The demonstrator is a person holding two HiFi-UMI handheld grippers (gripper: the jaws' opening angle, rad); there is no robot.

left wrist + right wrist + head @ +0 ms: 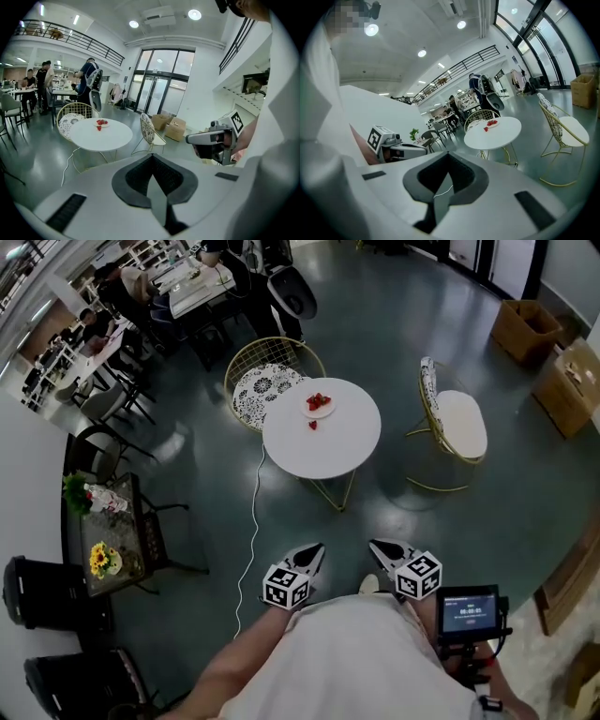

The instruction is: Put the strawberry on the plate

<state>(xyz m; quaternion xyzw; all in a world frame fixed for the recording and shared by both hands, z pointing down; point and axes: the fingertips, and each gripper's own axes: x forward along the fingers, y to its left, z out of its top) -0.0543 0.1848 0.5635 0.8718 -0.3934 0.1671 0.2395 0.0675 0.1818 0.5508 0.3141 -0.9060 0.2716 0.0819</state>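
A round white table stands well ahead of me on the dark floor. On its far side sits a small white plate with a few strawberries on it. One loose strawberry lies on the tabletop just in front of the plate. My left gripper and right gripper are held side by side near my body, far short of the table. Both are shut with nothing in them. The left gripper view shows the plate and the loose strawberry. The right gripper view shows the strawberry too.
Two gold wire chairs flank the table, one behind it. A white cable trails over the floor from the table. A dark side table with flowers stands at the left, cardboard boxes at the far right. People sit at desks at the back left.
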